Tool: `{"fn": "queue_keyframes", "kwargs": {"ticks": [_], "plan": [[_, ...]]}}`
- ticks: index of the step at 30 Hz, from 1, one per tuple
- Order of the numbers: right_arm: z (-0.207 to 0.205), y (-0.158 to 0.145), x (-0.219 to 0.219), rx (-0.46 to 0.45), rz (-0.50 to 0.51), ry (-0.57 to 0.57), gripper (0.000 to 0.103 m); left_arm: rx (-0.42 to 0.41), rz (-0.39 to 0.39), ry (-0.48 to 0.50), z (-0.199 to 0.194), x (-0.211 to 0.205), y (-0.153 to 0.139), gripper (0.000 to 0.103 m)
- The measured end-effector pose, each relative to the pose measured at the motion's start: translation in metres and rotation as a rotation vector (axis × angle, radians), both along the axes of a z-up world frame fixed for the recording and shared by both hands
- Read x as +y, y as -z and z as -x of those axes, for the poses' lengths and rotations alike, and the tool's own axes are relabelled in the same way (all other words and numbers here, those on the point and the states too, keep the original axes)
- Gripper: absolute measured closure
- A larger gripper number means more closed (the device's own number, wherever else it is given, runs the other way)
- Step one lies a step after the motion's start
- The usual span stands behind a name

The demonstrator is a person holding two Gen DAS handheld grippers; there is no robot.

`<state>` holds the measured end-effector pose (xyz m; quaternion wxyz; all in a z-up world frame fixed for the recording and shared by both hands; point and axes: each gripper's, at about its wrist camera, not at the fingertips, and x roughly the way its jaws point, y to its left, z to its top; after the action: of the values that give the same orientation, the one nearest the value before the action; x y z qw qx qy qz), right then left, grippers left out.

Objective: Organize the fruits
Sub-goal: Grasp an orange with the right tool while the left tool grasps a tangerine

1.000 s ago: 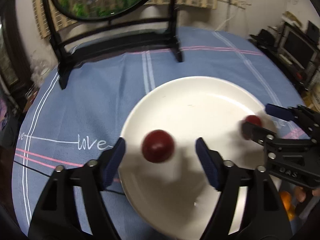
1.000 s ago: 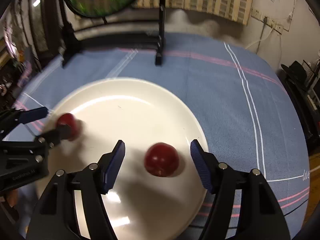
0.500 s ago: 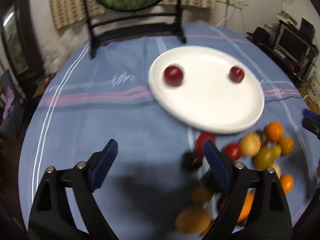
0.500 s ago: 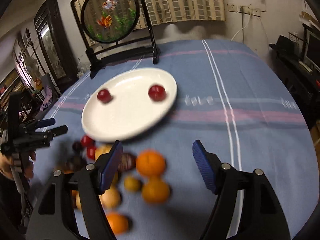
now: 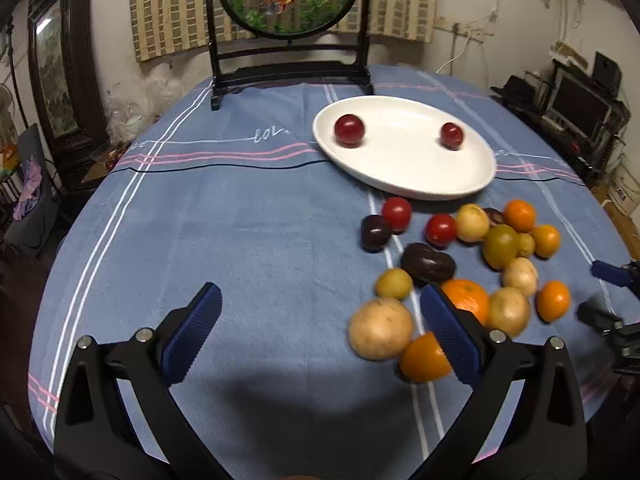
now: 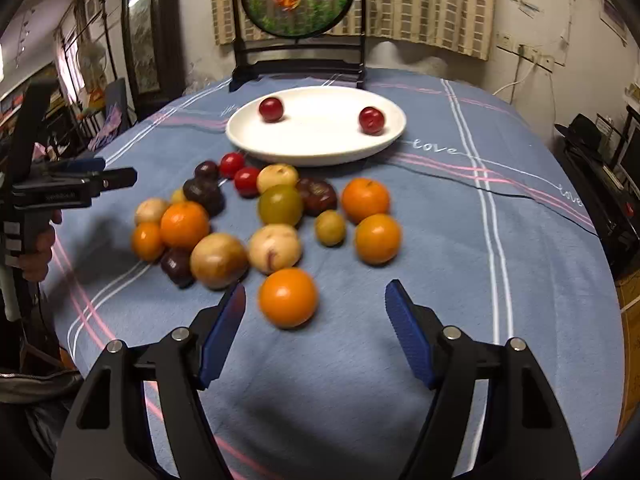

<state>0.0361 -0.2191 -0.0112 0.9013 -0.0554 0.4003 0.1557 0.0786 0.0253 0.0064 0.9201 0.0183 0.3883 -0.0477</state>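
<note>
The tabletop (image 5: 240,248) under its blue cloth carries a white plate (image 6: 320,152) with two red plums (image 6: 271,109) on it, and a loose heap of fruit (image 6: 280,208) lies just in front of that plate. The left gripper (image 5: 320,332), whose fingers have just been opening, stands wide and empty beside the heap. The right gripper (image 6: 316,328) is open too, an orange (image 6: 288,298) lying untouched between its fingers.

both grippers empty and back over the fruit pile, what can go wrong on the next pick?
1. The fruits lie packed and touching; closing on the orange nearest the right gripper may knock its neighbours rolling across the tablecloth.
2. The left gripper has just been opening, nothing between its jaws; its right finger sits among the fruit and could shove the half-hidden orange.
3. The two red plums lie loose on the shallow plate; a bump could roll them off.
</note>
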Motion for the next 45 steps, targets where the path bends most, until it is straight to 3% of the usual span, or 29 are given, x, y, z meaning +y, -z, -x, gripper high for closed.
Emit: {"fn": "queue_keyframes", "kwargs": {"ticks": [3,11,13,17,26,32,35,38,45], "plan": [[0.0,0.008,0.009,0.006,0.037,0.007,0.03,-0.02,-0.002,-0.019,0.009,0.003,0.001,0.002],[-0.012,0.022,0.025,0.042,0.099,0.014,0.031,0.044,0.044,0.017,0.011,0.013,0.014,0.002],[-0.016,0.025,0.028,0.049,0.109,0.016,0.039,0.054,0.042,0.023,0.01,0.012,0.016,0.002],[-0.021,0.031,0.031,0.065,0.111,0.011,0.064,0.06,0.03,0.061,0.015,0.003,0.02,0.002],[-0.014,0.032,0.017,0.052,0.012,0.017,0.064,0.101,0.026,0.157,0.025,-0.028,0.029,0.002],[-0.013,0.031,0.012,0.043,-0.048,0.005,0.064,0.097,-0.021,0.193,0.027,-0.046,0.038,0.003],[-0.011,0.029,0.01,0.032,-0.079,-0.005,0.064,0.123,-0.019,0.176,0.024,-0.045,0.043,0.018],[-0.011,0.028,0.007,0.026,-0.106,-0.009,0.064,0.182,0.008,0.187,0.018,-0.045,0.05,0.048],[-0.011,0.027,0.006,0.025,-0.127,-0.027,0.064,0.196,-0.02,0.168,0.011,-0.056,0.053,0.05]]}}
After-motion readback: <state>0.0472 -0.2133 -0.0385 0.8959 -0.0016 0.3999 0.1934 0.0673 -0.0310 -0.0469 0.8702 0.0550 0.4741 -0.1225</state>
